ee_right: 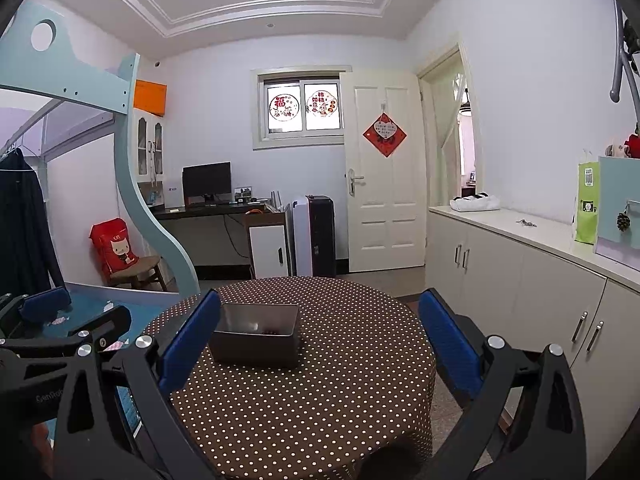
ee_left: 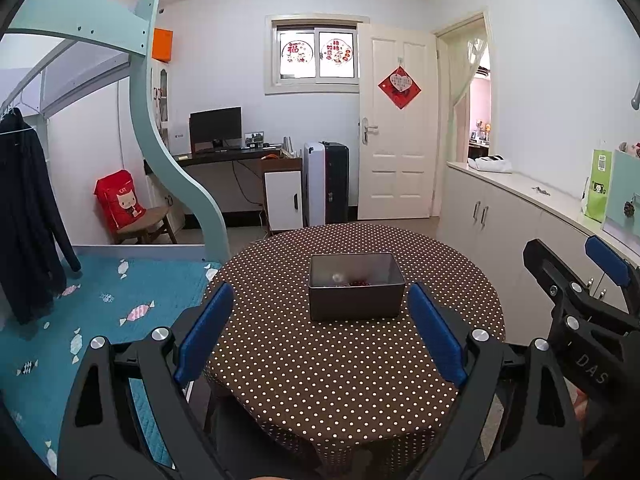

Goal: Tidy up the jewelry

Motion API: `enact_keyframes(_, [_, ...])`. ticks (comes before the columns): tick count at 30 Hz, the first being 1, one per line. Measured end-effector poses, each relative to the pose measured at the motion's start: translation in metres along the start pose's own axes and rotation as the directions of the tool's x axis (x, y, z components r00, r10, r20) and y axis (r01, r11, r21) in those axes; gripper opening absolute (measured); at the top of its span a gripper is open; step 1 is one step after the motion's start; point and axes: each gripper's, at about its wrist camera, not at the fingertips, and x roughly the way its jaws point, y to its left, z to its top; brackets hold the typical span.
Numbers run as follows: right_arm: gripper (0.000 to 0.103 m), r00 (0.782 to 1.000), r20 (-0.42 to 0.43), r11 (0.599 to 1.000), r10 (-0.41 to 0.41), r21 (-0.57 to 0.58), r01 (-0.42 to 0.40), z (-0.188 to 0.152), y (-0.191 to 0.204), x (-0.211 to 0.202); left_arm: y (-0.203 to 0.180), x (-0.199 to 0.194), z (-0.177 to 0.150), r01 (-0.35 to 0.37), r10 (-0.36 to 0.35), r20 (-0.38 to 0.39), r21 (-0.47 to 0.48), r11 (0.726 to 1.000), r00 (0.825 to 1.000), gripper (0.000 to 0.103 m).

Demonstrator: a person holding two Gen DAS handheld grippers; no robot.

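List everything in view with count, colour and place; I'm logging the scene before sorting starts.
table: one, round, brown cloth with white dots, centre foreground.
box: one, dark grey, open, on the table's far half.
beads: a few, red, inside the box; a pale item lies beside them.
monitor: one, black, on the desk at the back wall.
door: one, white, open, with a red ornament.
bag: one, red, on a stool at left.
cabinets: one run, cream, along the right wall.
left tool: one, black with blue pads, open, short of the box.
right tool: one, same colours, open, empty.
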Motion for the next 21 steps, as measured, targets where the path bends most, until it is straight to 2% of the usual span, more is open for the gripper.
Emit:
enact_keyframes(11, [0.096, 1.0, -0.005, 1.0, -0.006, -0.013, 0.006, 0.001, 0.004, 0.001, 0.002, 0.0, 0.0, 0.0, 0.0, -0.01, -0.007, 1.0, 1.0, 0.089])
enact_keyframes(21, [0.096, 1.0, 0.001, 1.0, 0.0, -0.03, 0.0, -0.002, 0.013, -0.003, 0.004, 0.002, -0.002, 0.0, 0.0, -0.039, -0.013, 1.0, 0.999, 0.083])
